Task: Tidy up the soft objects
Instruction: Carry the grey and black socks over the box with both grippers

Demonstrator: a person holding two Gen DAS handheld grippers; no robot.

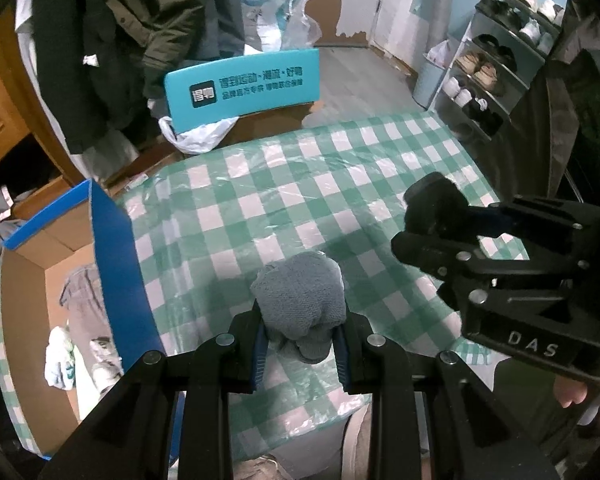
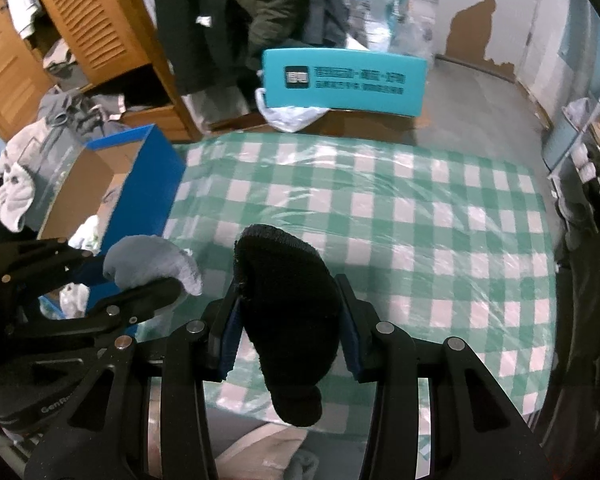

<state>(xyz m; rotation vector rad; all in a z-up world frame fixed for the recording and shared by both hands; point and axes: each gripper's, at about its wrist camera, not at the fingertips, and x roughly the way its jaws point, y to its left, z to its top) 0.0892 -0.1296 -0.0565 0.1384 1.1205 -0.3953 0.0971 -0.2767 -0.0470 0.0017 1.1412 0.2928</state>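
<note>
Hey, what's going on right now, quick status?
Left gripper shut on grey sock. Right gripper shut on black sock. Both held above checked table. Blue box open at left, path clear.

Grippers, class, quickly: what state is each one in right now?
Left gripper: closed on the grey sock.
Right gripper: closed on the black sock.

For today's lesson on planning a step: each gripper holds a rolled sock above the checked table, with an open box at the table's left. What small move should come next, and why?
Probably carry the grey sock, clamped in the left gripper, sideways over the open blue-edged box. The box already holds soft items, and it lies nearest that hand. The right gripper, holding the black sock, could follow.
</note>
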